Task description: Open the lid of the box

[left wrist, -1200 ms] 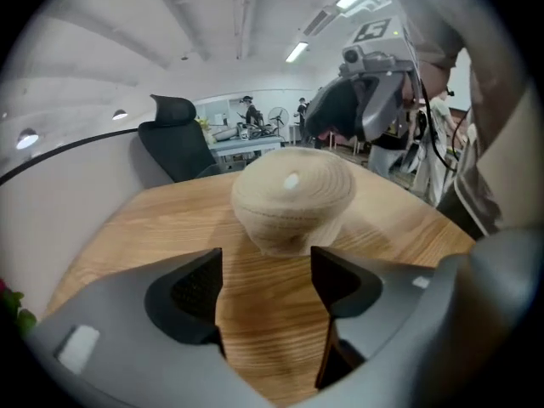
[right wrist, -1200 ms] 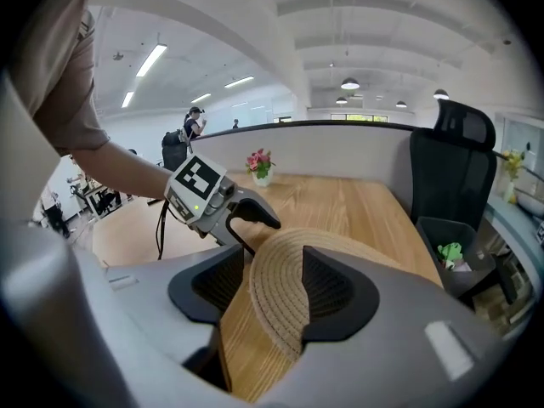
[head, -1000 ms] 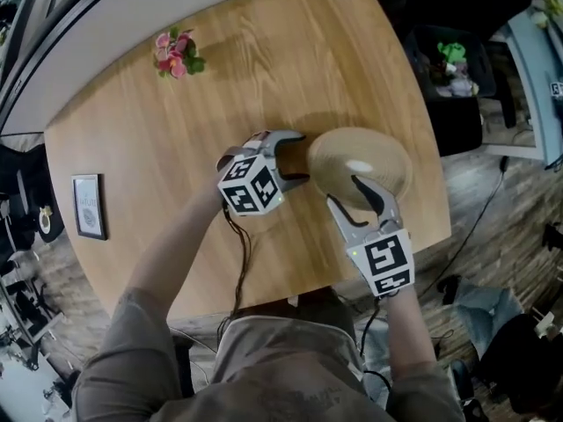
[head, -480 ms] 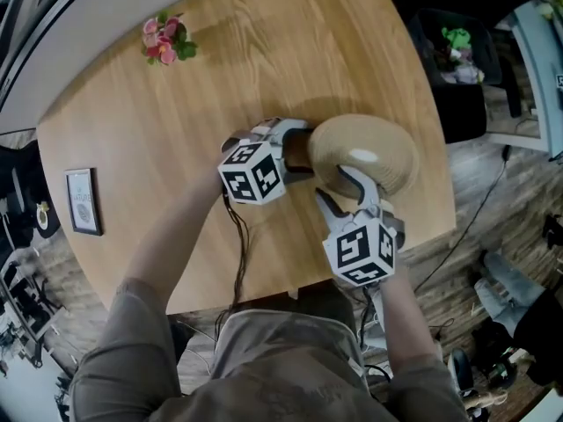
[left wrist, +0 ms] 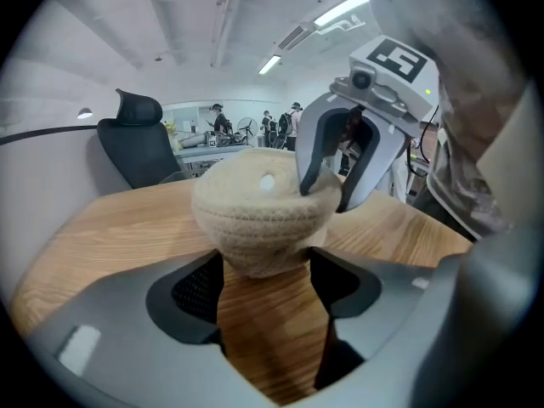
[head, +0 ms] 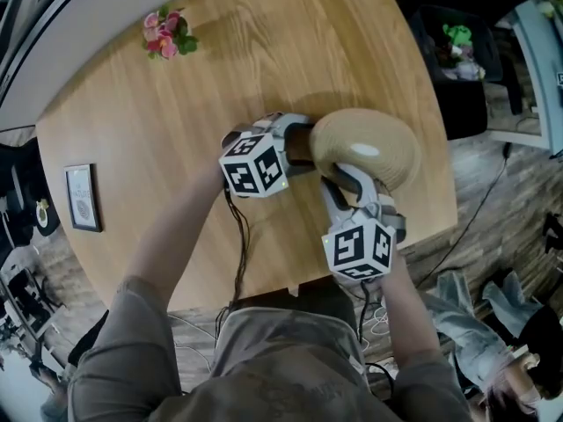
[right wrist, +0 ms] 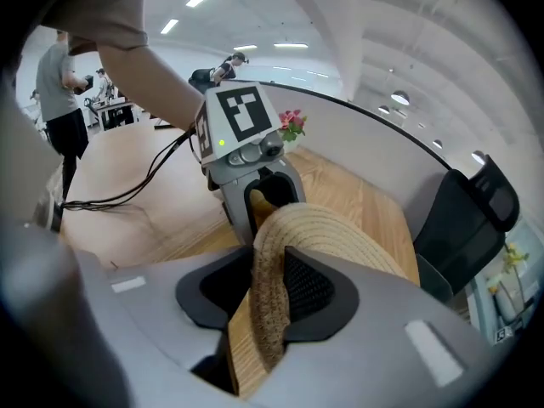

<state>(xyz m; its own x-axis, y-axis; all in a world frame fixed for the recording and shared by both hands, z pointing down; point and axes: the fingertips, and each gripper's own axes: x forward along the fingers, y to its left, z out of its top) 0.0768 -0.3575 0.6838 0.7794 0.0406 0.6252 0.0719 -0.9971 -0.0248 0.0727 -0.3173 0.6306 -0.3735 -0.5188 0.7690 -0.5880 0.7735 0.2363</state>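
Note:
A round woven straw box (left wrist: 255, 215) stands on the wooden table (head: 176, 112), topped by its domed lid (head: 365, 148). My left gripper (head: 299, 152) reaches in from the left. Its jaws straddle the box's lower body and are closing, with both pads against the weave (left wrist: 265, 283). From the near side, my right gripper (head: 343, 178) has the lid's rim (right wrist: 270, 296) between its jaws, which are closing on it. In the right gripper view the lid (right wrist: 331, 232) curves away behind the pads.
A small pink flower bunch (head: 167, 33) sits at the table's far left, a framed picture (head: 84, 199) near the left edge. A cable (head: 239, 236) trails from the left gripper toward the person. A black office chair (left wrist: 140, 143) stands beyond the table.
My right gripper has slid back from the lid's top to its near rim and its jaws have narrowed onto it. The left gripper has stayed at the box.

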